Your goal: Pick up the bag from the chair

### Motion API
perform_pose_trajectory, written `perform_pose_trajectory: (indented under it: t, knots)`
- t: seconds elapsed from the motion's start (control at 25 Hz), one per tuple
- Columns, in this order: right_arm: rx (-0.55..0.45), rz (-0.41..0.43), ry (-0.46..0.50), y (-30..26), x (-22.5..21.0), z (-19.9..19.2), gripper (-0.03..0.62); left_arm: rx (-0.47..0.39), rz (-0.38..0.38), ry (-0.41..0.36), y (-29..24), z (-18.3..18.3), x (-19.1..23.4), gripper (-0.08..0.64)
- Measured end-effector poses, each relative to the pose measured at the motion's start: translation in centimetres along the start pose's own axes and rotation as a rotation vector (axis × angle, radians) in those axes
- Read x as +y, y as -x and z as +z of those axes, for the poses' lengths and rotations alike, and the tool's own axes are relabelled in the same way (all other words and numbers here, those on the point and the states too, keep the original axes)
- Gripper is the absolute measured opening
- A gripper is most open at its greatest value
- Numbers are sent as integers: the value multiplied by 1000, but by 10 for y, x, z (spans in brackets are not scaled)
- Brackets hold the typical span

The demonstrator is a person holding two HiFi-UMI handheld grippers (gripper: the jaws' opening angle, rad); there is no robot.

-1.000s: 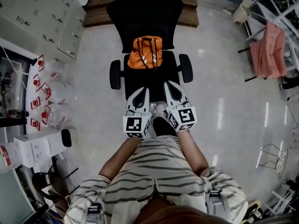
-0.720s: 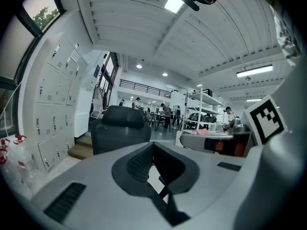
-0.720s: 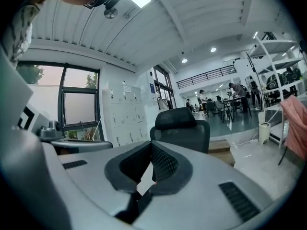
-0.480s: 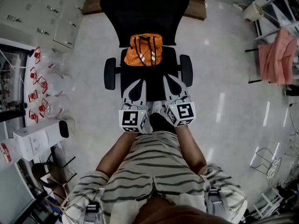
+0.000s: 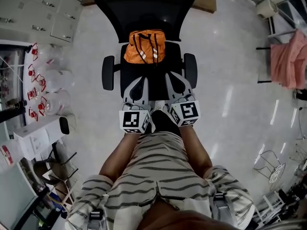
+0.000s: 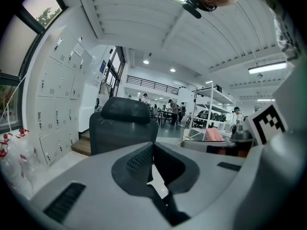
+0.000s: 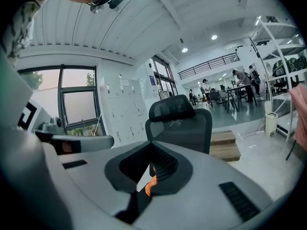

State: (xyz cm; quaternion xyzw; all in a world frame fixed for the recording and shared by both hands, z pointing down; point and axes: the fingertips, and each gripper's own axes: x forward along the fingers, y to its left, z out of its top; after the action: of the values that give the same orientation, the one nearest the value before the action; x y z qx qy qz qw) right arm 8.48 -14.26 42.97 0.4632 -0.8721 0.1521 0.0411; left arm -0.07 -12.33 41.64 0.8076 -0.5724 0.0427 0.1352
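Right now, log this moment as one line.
orange fabric bag: on seat of black mesh office chair, untouched | left gripper: shut, empty, short of bag | right gripper: shut, empty, short of bag

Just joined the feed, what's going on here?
A person faces a black office chair with an orange bag on its seat. The left claw and right claw are both shut and empty, side by side near the seat's front edge. The bag is not yet touched.
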Motion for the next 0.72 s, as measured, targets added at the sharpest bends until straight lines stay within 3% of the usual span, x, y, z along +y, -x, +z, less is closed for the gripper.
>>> perform_pose_trajectory:
  t: [0.4,0.72]
  knots:
    - [38,1,-26,-25,-9,-20,18,50,16,4,-21,-22,16,23]
    - [50,-37,-48,-43,-8,-31,18,81,-43,16,-31,-36,21,23]
